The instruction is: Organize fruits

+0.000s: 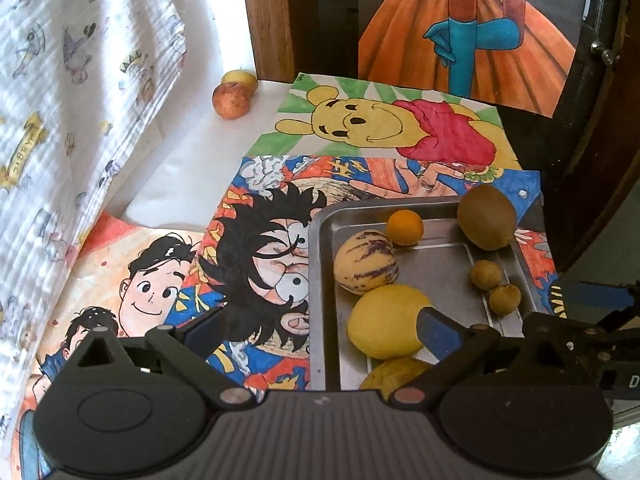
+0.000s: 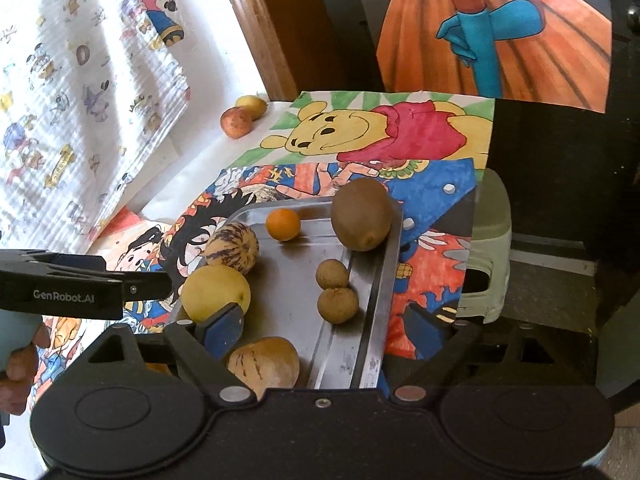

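A steel tray (image 1: 432, 276) (image 2: 288, 304) holds a kiwi (image 1: 486, 216) (image 2: 362, 214), a small orange (image 1: 405, 227) (image 2: 283, 224), a striped pepino melon (image 1: 366, 262) (image 2: 232, 249), a yellow lemon-like fruit (image 1: 386, 322) (image 2: 216, 292), two longans (image 1: 485, 275) (image 2: 332, 274) and a second striped melon (image 2: 264, 364) at the near edge. A red apple (image 1: 231, 101) (image 2: 237, 121) and a yellow fruit (image 1: 240, 79) (image 2: 251, 106) lie far back on the table. My left gripper (image 1: 320, 328) is open and empty over the tray's left rim. My right gripper (image 2: 326, 326) is open and empty over the tray.
Cartoon drawings cover the table (image 1: 360, 128). A patterned cloth (image 1: 80, 100) hangs at the left. A wooden post (image 1: 264, 16) and a large poster (image 1: 480, 32) stand behind. A pale green stool (image 2: 490, 260) sits beyond the table's right edge.
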Demonstrator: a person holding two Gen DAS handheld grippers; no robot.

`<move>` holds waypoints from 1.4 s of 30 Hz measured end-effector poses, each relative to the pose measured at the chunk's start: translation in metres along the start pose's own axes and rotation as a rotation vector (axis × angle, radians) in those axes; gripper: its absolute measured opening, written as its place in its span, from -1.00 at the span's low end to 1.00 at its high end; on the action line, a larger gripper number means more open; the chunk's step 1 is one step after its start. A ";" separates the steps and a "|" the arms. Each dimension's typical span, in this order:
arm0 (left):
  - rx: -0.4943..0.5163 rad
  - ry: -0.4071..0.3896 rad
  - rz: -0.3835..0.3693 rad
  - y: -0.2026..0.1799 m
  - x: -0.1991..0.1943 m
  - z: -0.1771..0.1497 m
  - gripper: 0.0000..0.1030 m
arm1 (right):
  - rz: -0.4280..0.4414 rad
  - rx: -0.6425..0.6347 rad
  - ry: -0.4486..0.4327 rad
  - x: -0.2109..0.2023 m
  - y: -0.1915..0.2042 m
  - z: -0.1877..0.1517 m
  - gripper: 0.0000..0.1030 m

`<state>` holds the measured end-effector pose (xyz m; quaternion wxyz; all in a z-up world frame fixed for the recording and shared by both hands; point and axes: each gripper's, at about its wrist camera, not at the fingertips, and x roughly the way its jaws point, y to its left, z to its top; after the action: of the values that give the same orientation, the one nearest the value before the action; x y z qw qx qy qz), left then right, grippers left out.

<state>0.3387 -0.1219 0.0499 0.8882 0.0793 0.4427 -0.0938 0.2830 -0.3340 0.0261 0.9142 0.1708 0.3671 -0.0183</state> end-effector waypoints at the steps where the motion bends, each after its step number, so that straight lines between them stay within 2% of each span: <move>1: 0.001 -0.005 -0.003 0.000 -0.001 -0.001 0.99 | -0.005 0.005 -0.004 -0.002 0.001 -0.002 0.76; 16: -0.002 -0.030 -0.038 0.005 -0.018 -0.022 0.99 | -0.070 0.055 -0.093 -0.026 0.011 -0.022 0.91; 29: -0.089 -0.144 -0.027 0.021 -0.022 -0.040 0.99 | -0.049 0.002 -0.211 -0.026 0.022 -0.023 0.98; 34: -0.120 -0.189 -0.022 0.024 -0.023 -0.049 0.99 | -0.036 -0.009 -0.243 -0.025 0.025 -0.030 0.99; 42: -0.152 -0.283 0.009 0.028 -0.033 -0.072 0.99 | -0.008 -0.054 -0.345 -0.042 0.026 -0.053 0.99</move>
<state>0.2699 -0.0757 0.0353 0.9456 0.0000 0.3184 -0.0663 0.2213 -0.2961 0.0264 0.9678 0.1389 0.2057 -0.0412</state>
